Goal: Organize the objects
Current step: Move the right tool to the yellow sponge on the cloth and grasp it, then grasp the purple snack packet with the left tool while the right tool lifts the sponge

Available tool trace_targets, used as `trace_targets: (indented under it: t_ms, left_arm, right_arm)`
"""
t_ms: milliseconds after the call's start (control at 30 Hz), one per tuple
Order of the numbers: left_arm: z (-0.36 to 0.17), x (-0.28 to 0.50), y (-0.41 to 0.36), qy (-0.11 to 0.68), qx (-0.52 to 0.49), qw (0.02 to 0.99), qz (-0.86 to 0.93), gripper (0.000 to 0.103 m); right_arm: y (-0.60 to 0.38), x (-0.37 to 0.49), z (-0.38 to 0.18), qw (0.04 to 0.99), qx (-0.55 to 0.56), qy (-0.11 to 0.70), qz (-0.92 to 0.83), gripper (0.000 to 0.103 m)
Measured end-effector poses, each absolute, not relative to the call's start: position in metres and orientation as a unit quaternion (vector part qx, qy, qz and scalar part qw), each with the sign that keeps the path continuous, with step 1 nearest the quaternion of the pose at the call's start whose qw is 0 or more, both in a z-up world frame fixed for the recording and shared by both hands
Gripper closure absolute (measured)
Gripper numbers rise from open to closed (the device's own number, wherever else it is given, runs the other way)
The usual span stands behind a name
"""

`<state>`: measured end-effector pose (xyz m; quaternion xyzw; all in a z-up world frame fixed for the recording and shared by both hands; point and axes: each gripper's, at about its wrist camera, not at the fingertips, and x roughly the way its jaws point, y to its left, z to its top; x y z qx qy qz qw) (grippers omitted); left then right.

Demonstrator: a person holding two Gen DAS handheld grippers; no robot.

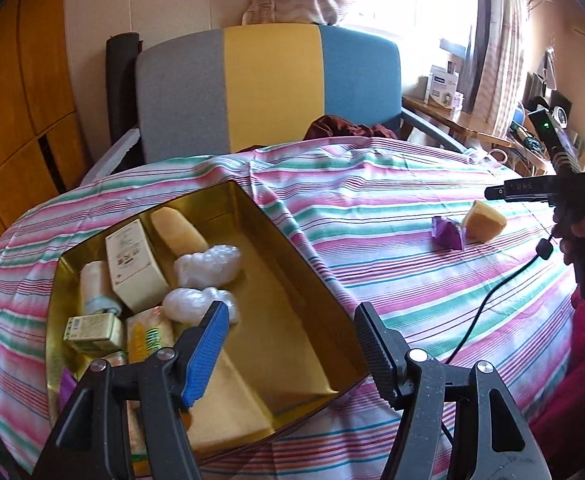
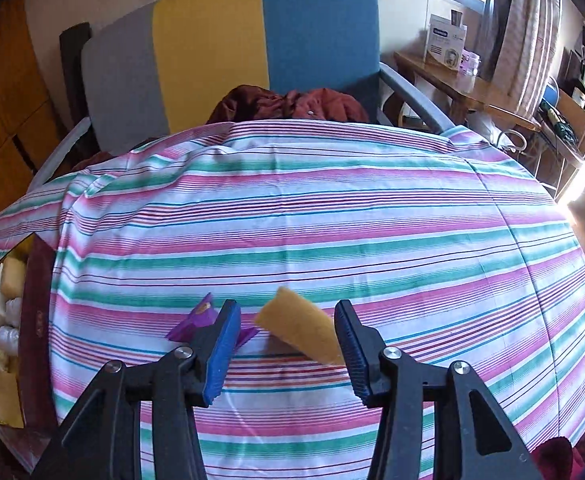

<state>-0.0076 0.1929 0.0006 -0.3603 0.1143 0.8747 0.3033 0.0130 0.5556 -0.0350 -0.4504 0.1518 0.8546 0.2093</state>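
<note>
An open gold tin sits on the striped tablecloth, holding several things: cartons, soap bars and white foam lumps. My left gripper hovers open over the tin's near right part with nothing between its fingers. A yellow sponge lies on the cloth between the open jaws of my right gripper; its right end runs behind the right finger, and a gap shows at the left pad. A purple wrapper lies just left, partly behind the left finger. From the left wrist view, sponge and wrapper lie below the right gripper.
A chair with a grey, yellow and blue back stands behind the table, with a dark red garment on its seat. A wooden side table with boxes is at the back right. A black cable trails over the cloth.
</note>
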Motion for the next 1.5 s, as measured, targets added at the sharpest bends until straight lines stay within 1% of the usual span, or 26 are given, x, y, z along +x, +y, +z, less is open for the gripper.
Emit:
trace_targets:
  t_ms: [33, 100, 167, 233, 367, 467, 633, 667, 700, 733, 767, 800, 833, 967, 1033, 1167, 1267, 1300, 1333, 1500]
  left_arm:
    - [0.000, -0.008, 0.197, 0.115, -0.364, 0.306, 0.872, 0.037]
    - [-0.002, -0.009, 0.205, 0.117, -0.368, 0.311, 0.869, 0.037]
    - [-0.005, -0.010, 0.211, 0.120, -0.372, 0.315, 0.865, 0.037]
    - [-0.007, -0.010, 0.218, 0.125, -0.376, 0.320, 0.861, 0.036]
    - [-0.011, -0.008, 0.230, 0.126, -0.382, 0.333, 0.852, 0.034]
    - [-0.014, -0.008, 0.241, 0.127, -0.391, 0.344, 0.844, 0.034]
    - [-0.014, -0.011, 0.259, 0.124, -0.401, 0.360, 0.833, 0.034]
    - [-0.013, -0.013, 0.264, 0.123, -0.402, 0.363, 0.832, 0.034]
    - [-0.012, -0.015, 0.268, 0.121, -0.404, 0.366, 0.830, 0.034]
    - [-0.011, -0.017, 0.273, 0.119, -0.405, 0.370, 0.827, 0.034]
    - [-0.010, -0.019, 0.279, 0.117, -0.408, 0.376, 0.824, 0.034]
    - [-0.010, -0.021, 0.285, 0.114, -0.411, 0.381, 0.820, 0.034]
    - [-0.009, -0.023, 0.292, 0.112, -0.414, 0.386, 0.817, 0.034]
    - [-0.013, -0.028, 0.323, 0.107, -0.434, 0.412, 0.794, 0.037]
    - [-0.016, -0.027, 0.344, 0.126, -0.433, 0.419, 0.788, 0.041]
    - [-0.026, -0.027, 0.379, 0.145, -0.441, 0.435, 0.771, 0.041]
    - [-0.040, -0.035, 0.400, 0.107, -0.499, 0.446, 0.735, 0.045]
    - [-0.045, -0.037, 0.405, 0.094, -0.515, 0.447, 0.725, 0.051]
    - [-0.049, -0.038, 0.412, 0.086, -0.527, 0.447, 0.718, 0.053]
    - [-0.065, -0.048, 0.442, 0.051, -0.564, 0.434, 0.700, 0.054]
  right_arm:
    - [0.565, 0.014, -0.040, 0.210, -0.450, 0.178, 0.850, 0.050]
    - [0.582, 0.020, -0.050, 0.213, -0.433, 0.238, 0.843, 0.036]
    - [0.591, 0.024, -0.056, 0.221, -0.418, 0.262, 0.841, 0.030]
    - [0.593, 0.024, -0.060, 0.210, -0.414, 0.268, 0.844, 0.029]
    - [0.587, 0.022, -0.054, 0.200, -0.405, 0.245, 0.858, 0.022]
    - [0.582, 0.015, -0.059, 0.181, -0.422, 0.233, 0.857, 0.021]
    - [0.555, 0.001, -0.070, 0.165, -0.470, 0.138, 0.856, 0.021]
    - [0.551, -0.001, -0.075, 0.177, -0.481, 0.116, 0.851, 0.022]
    - [0.549, -0.002, -0.078, 0.193, -0.490, 0.096, 0.845, 0.031]
    - [0.550, -0.001, -0.081, 0.196, -0.494, 0.090, 0.842, 0.043]
    - [0.553, 0.001, -0.080, 0.195, -0.491, 0.095, 0.844, 0.052]
    - [0.555, 0.004, -0.077, 0.194, -0.485, 0.101, 0.847, 0.067]
    - [0.557, 0.007, -0.073, 0.196, -0.478, 0.108, 0.849, 0.071]
    - [0.562, 0.013, -0.063, 0.203, -0.464, 0.124, 0.854, 0.071]
    - [0.564, 0.015, -0.062, 0.207, -0.462, 0.128, 0.853, 0.071]
    - [0.571, 0.018, -0.062, 0.212, -0.466, 0.143, 0.847, 0.071]
    - [0.577, 0.022, -0.063, 0.225, -0.469, 0.154, 0.840, 0.071]
    - [0.579, 0.023, -0.063, 0.227, -0.468, 0.159, 0.839, 0.071]
    - [0.581, 0.025, -0.061, 0.228, -0.466, 0.164, 0.839, 0.071]
    - [0.585, 0.028, -0.059, 0.229, -0.465, 0.174, 0.838, 0.071]
